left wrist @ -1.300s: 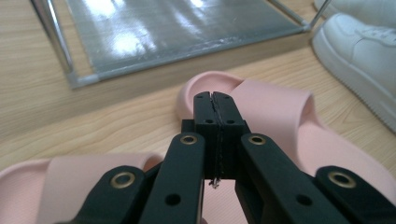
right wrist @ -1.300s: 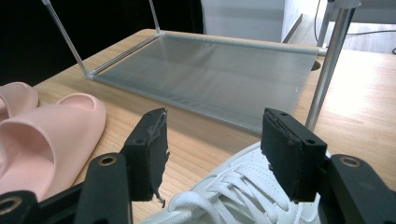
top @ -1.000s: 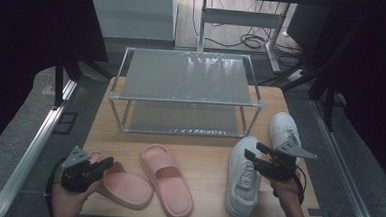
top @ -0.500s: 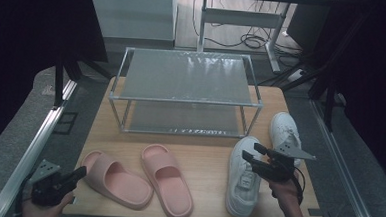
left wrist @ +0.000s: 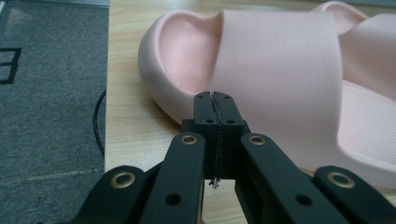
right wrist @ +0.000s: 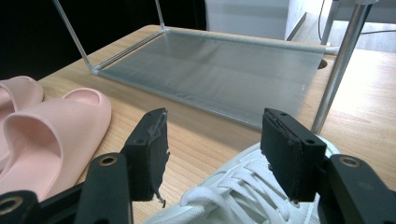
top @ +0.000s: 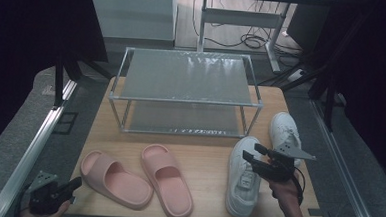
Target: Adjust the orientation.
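Pulled back off the left slipper (top: 115, 178) to the counter's (top: 206, 154) near-left corner: left hand-held gripper (top: 72, 185), closed, empty. Right hand-held gripper (top: 249, 157) open above sneaker (top: 242, 178).

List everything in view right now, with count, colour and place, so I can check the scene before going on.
slides: 2, pink, side by side on the table's near left.
sneakers: 2, white, on the table's near right; one lies under the right hand-held gripper, the other farther right, beside the rack.
rack: 1, silver frame with two grey shelves, at the table's far middle, nothing on it.
table: 1, light wood.
cables: dark, on the floor behind the table.
left hand-held gripper: 1, black, shut, off the table's near left corner, pointing at a slide.
right hand-held gripper: 1, black, open over a sneaker's laces.
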Available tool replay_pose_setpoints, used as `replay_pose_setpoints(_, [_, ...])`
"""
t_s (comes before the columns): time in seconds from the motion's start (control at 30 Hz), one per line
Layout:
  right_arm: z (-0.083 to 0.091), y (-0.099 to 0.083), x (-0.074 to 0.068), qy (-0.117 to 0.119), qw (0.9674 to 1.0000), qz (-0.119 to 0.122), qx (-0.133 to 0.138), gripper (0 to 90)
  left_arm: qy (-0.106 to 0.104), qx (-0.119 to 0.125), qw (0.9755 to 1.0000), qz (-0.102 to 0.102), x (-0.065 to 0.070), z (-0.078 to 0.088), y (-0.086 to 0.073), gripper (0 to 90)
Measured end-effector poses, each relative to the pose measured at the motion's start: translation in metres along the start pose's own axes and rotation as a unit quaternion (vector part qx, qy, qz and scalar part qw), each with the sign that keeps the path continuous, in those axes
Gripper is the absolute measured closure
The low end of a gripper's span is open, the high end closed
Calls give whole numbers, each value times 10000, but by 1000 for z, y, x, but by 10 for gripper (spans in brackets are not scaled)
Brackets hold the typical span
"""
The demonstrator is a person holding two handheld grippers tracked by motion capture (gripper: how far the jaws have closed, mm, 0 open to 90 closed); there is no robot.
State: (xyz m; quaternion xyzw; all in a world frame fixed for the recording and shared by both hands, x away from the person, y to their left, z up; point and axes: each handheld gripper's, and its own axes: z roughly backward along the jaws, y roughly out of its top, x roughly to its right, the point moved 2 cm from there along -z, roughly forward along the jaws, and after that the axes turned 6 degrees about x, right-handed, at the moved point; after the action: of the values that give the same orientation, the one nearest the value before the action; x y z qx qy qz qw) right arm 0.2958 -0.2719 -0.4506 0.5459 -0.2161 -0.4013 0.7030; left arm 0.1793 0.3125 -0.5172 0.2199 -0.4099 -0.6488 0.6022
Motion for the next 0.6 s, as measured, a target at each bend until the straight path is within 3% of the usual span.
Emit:
replay_pose_setpoints(0.43, [6,-3,2,-126,9999,-52,-12,415,-125,-185,9997,-72,5,-5,-5,899])
replay_pose_setpoints(0.6, [6,-5,3,-147,9999,-56,-33,415,-208,-254,9994,-57,7,-15,-5,899])
